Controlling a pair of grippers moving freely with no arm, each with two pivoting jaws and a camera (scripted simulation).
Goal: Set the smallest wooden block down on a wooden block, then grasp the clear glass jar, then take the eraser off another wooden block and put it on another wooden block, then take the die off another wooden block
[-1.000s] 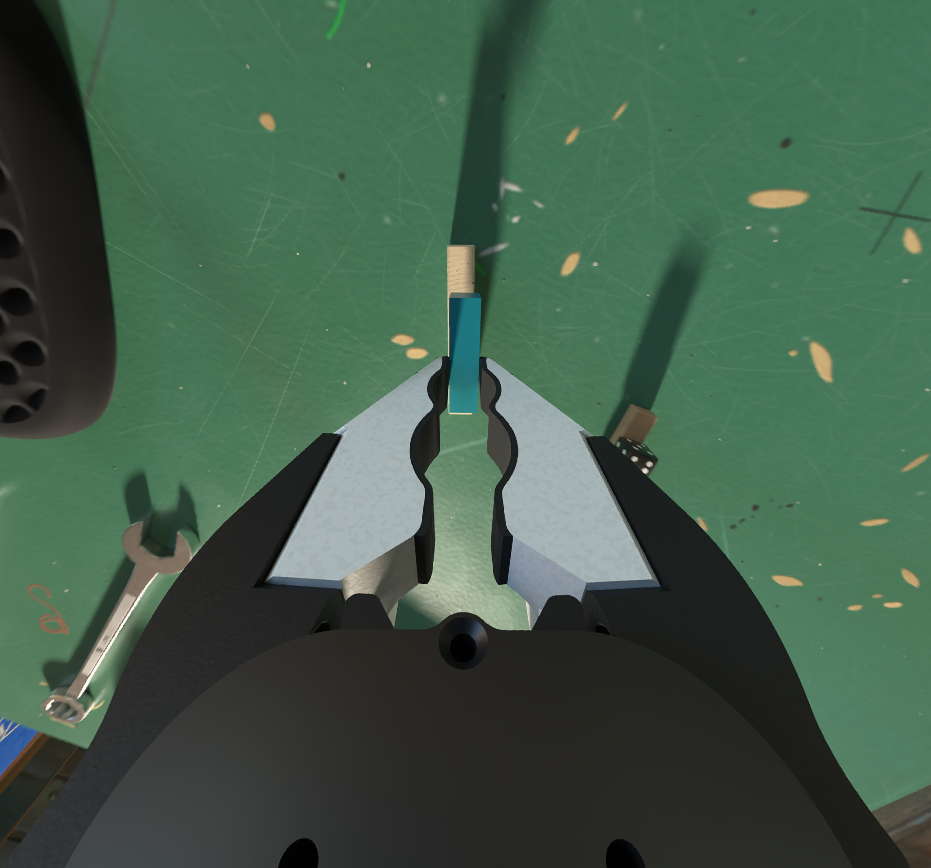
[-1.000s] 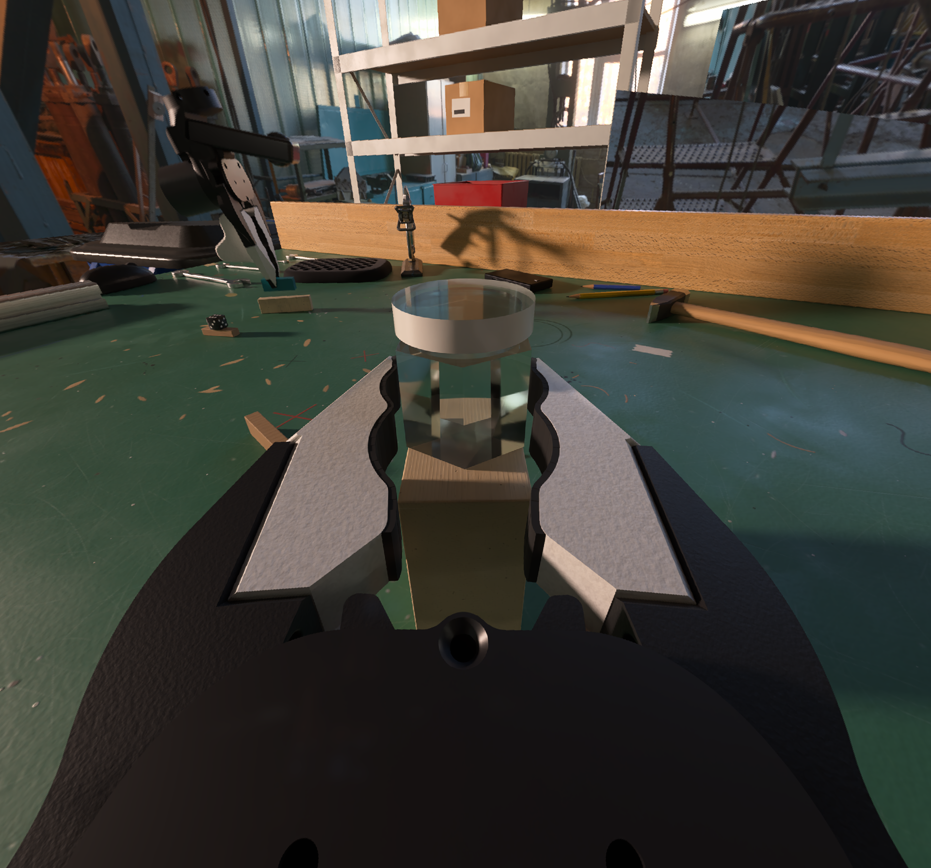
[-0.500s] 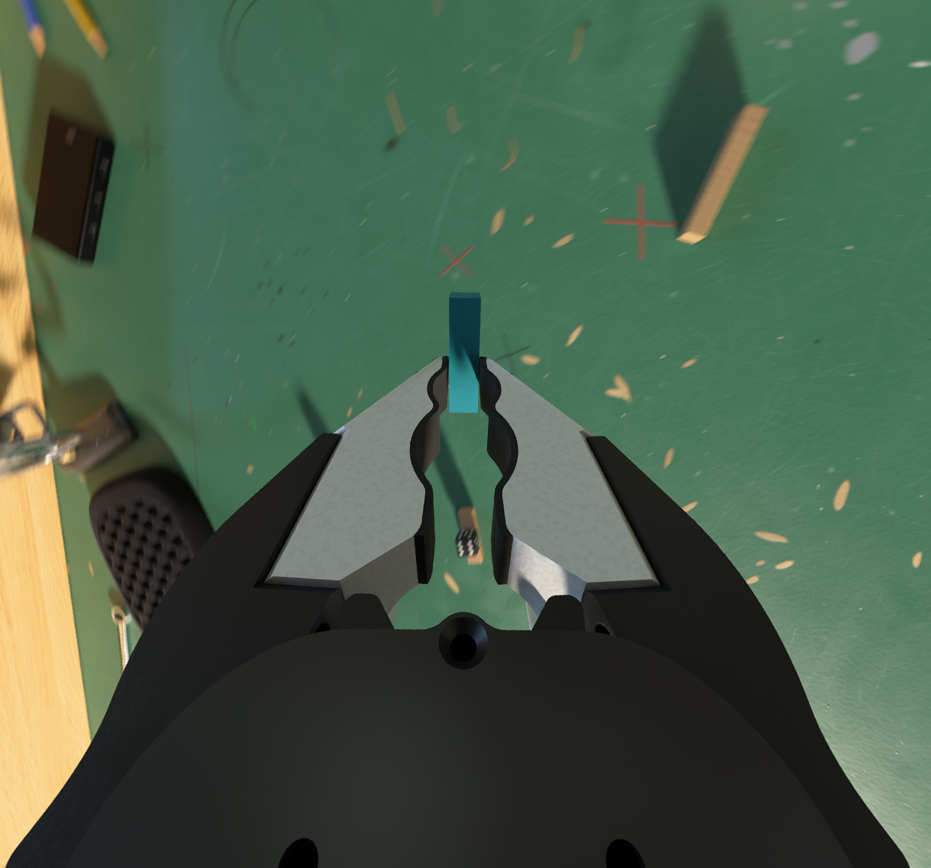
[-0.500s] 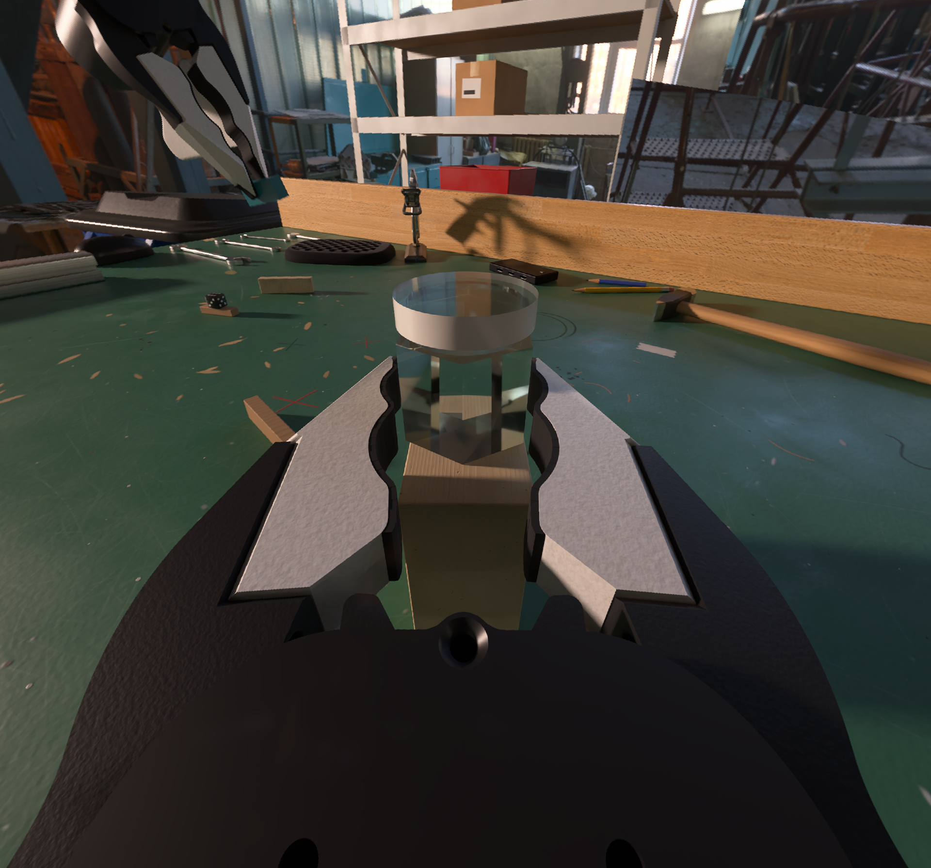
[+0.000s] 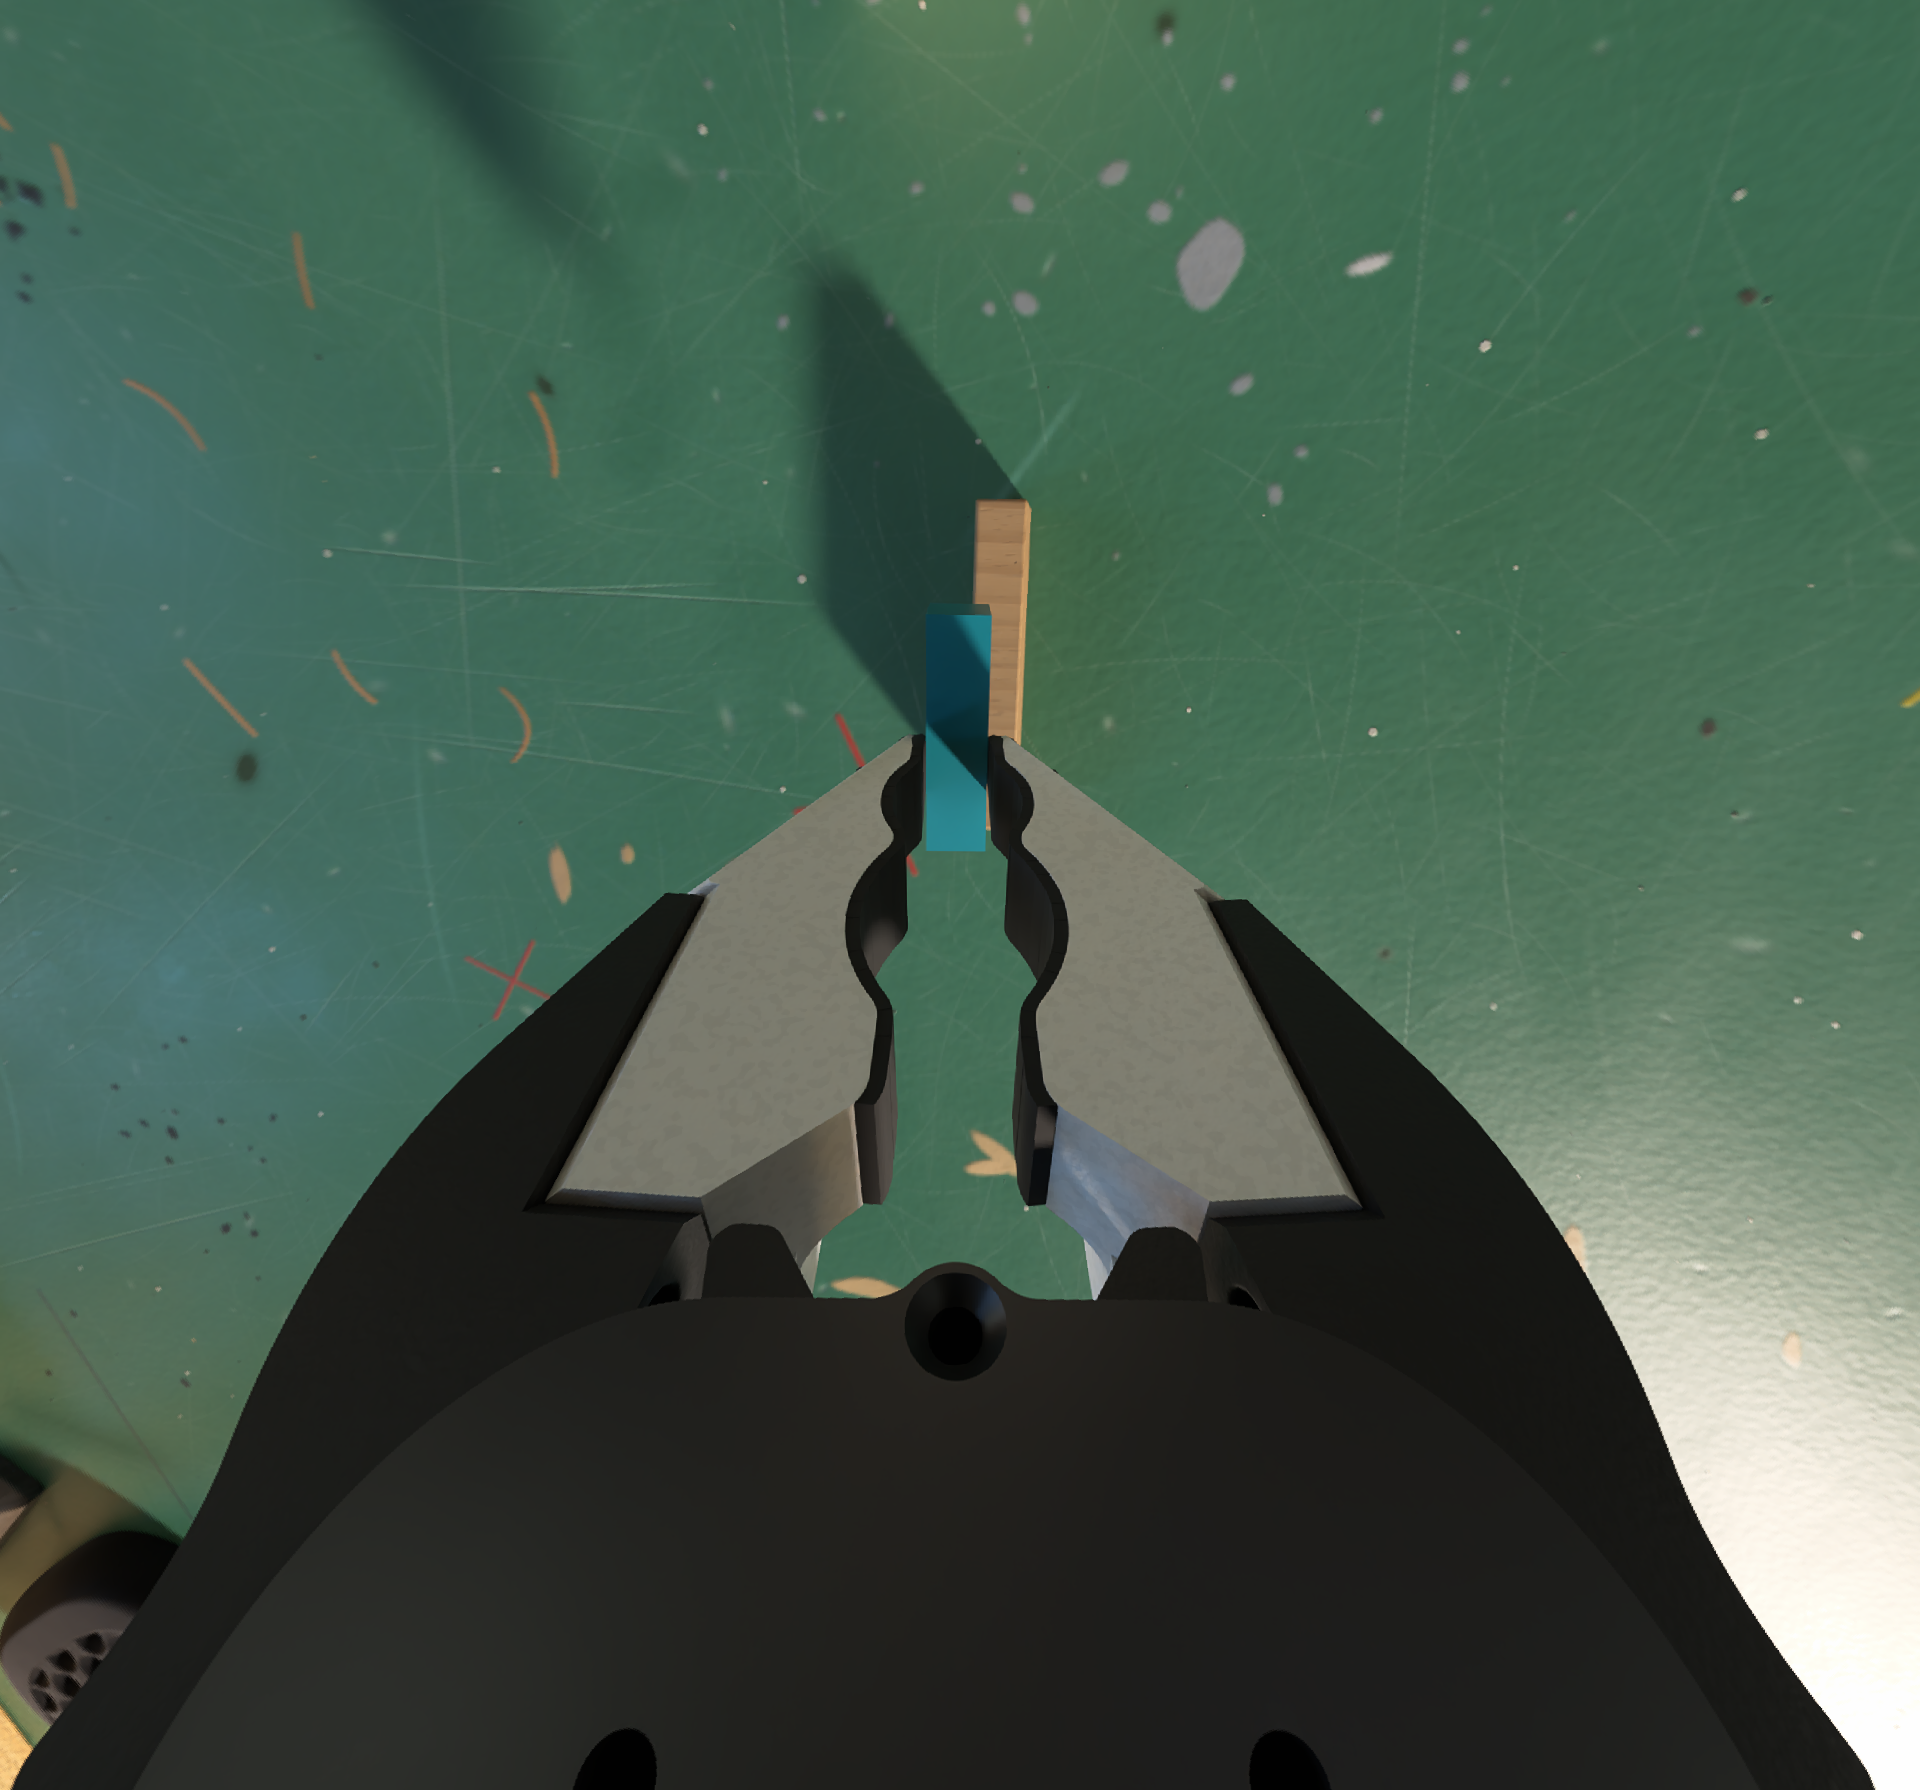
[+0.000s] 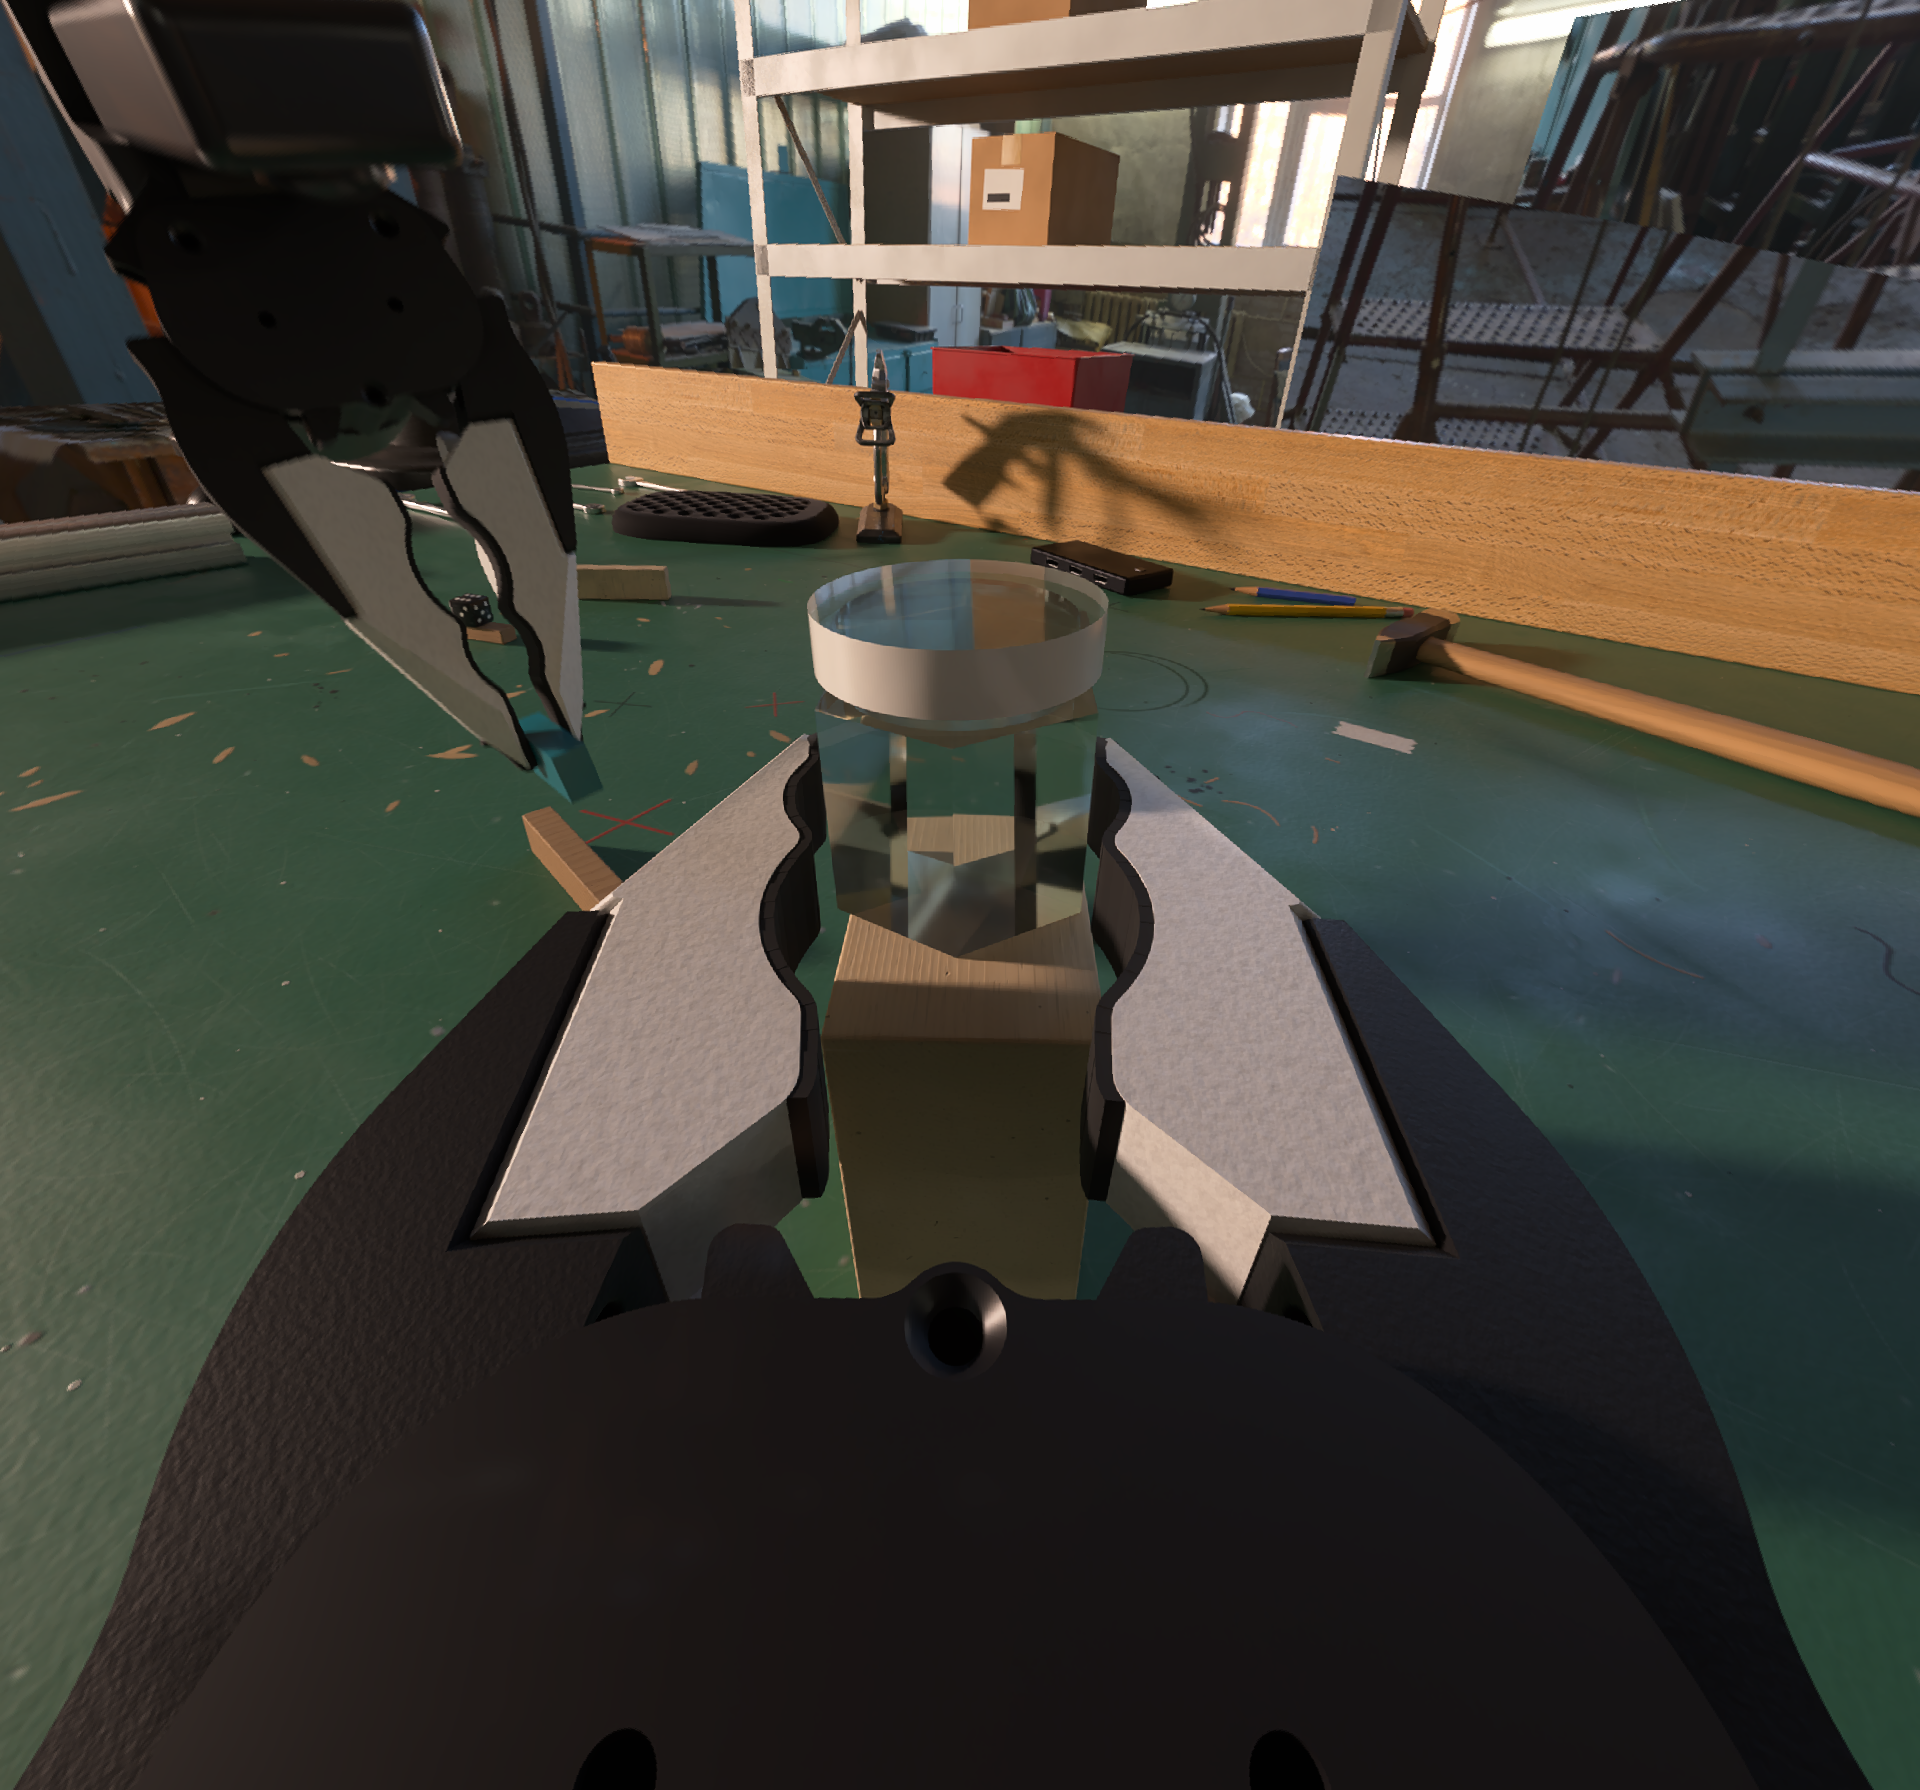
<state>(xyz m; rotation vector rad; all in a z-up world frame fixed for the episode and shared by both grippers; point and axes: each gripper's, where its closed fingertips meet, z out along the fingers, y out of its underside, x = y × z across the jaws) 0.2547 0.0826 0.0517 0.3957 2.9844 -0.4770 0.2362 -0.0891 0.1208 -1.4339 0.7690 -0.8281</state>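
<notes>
Nearest the right wrist camera, the right hand-held gripper (image 6: 956, 867) has its jaws drawn in against the clear glass jar (image 6: 956, 753), one finger pad on each side of the glass body. The jar stands upright, its thick round lid level, on a tall wooden block (image 6: 961, 1065) that rises between the fingers from the green surface (image 6: 1455, 1013).

To the left and a little farther off, the left hand-held gripper (image 6: 545, 753) hangs tilted, fingertips pointing down at the surface, and pinches the teal eraser (image 6: 566, 758) at its tips. Just below the eraser a thin wooden block (image 6: 566, 857) lies flat on the surface, beside a red cross mark. In the left wrist view the left hand-held gripper (image 5: 956, 753) is narrowed on the eraser (image 5: 956, 732), which sticks out beyond the tips, and the thin wooden block (image 5: 1003, 618) shows directly past it, slightly to the right.

Farther back, the black die (image 6: 471, 610) sits on a small flat wooden block (image 6: 494, 634), with another wooden block (image 6: 621, 583) lying beyond it. Past these lie a black perforated oval pad (image 6: 724, 516), a small black box (image 6: 1101, 566), pencils (image 6: 1304, 608) and a hammer (image 6: 1621, 701), in front of a long wooden plank (image 6: 1351, 535).
</notes>
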